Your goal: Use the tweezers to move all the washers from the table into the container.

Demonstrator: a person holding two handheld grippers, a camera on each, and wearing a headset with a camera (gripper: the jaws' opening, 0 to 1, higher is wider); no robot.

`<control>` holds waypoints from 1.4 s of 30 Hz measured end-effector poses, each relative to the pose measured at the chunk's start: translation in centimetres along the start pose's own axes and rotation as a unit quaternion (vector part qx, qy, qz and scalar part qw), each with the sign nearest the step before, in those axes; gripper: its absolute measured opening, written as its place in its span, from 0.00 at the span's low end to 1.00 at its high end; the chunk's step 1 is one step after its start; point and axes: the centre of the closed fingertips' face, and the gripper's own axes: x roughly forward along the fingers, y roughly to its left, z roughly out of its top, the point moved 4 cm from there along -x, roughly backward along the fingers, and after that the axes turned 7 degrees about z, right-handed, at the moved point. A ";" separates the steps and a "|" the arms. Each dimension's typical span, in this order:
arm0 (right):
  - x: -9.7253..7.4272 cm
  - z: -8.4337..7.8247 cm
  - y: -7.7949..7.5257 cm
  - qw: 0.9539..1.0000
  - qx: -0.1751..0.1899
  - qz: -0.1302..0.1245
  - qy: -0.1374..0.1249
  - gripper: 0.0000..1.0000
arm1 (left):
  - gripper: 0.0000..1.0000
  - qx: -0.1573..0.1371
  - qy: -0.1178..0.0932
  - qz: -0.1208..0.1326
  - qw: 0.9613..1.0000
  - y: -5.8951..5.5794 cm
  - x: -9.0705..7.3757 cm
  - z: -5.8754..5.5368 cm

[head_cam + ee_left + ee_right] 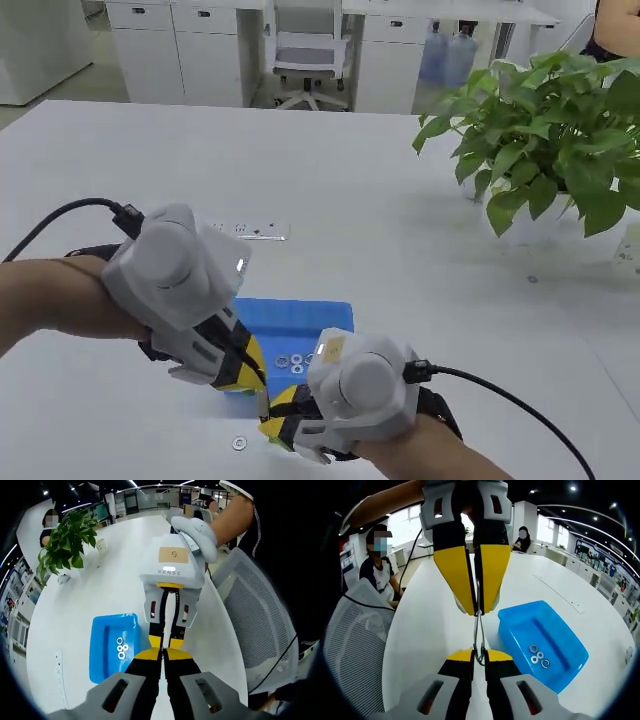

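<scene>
Head view: a wide white bench (330,180) spreads across the picture, with a leafy green plant (550,130) standing at its far right side. Near the front edge lies a shallow blue container (290,318), open at the top. Just in front of it the two tools meet tip to tip. The left tool (250,368) comes in from the left in the person's left hand. The right tool (280,412) comes up from below in the right hand.

In the right gripper view, the slim metal tweezers (478,630) run straight between the two tools, just beside the container and above the bare bench. The right tool has its jaws pressed together on the looped near end of the tweezers. The left tool, facing it, has its yellow jaws closed on the tweezers' other end.

Three washers (539,658) lie close together on the container floor, some touching. One loose washer (239,443) lies flat on the bench in front of the container, just left of the right tool and apart from both tools
</scene>
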 end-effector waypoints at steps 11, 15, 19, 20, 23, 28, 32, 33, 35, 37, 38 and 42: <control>-0.7 1.4 -0.1 1.000 -0.016 -0.004 0.000 0.09 | 0.06 0.004 -0.002 0.013 1.000 0.2 -1.4 0.6; -0.9 1.9 -0.3 1.000 -0.021 -0.006 0.000 0.09 | 0.06 0.007 -0.001 0.017 1.000 0.4 -1.9 0.8; -1.1 2.4 -0.4 1.000 -0.026 -0.006 0.000 0.09 | 0.05 0.010 0.000 0.020 1.000 0.6 -2.2 1.0; -1.1 2.5 -0.5 1.000 -0.027 -0.006 0.000 0.09 | 0.05 0.010 -0.001 0.021 1.000 0.6 -2.4 1.1; -1.3 2.8 -0.6 1.000 -0.030 -0.007 -0.001 0.09 | 0.05 0.011 0.000 0.024 1.000 0.8 -2.6 1.2; -1.7 3.3 -1.0 0.999 -0.035 -0.008 0.000 0.09 | 0.05 0.015 -0.002 0.029 0.999 1.2 -3.0 1.5; -1.9 3.8 -1.5 0.999 -0.039 -0.011 -0.001 0.09 | 0.05 0.016 -0.002 0.034 0.999 1.7 -3.3 1.7; -1.9 3.9 -1.6 0.999 -0.040 -0.011 -0.001 0.09 | 0.05 0.016 -0.003 0.036 0.999 1.9 -3.4 1.7; -2.0 4.1 -1.9 0.999 -0.043 -0.013 -0.001 0.09 | 0.05 0.017 -0.003 0.039 0.999 2.2 -3.6 1.8; -2.1 4.3 -2.3 0.999 -0.043 -0.015 -0.003 0.09 | 0.05 0.018 -0.004 0.043 0.999 2.5 -3.8 1.8; -2.2 4.4 -2.4 0.999 -0.043 -0.016 -0.004 0.09 | 0.05 0.019 -0.004 0.044 0.999 2.6 -3.8 1.9; -2.3 4.6 -2.8 0.999 -0.044 -0.019 -0.004 0.09 | 0.06 0.022 -0.005 0.047 0.999 3.1 -3.8 2.0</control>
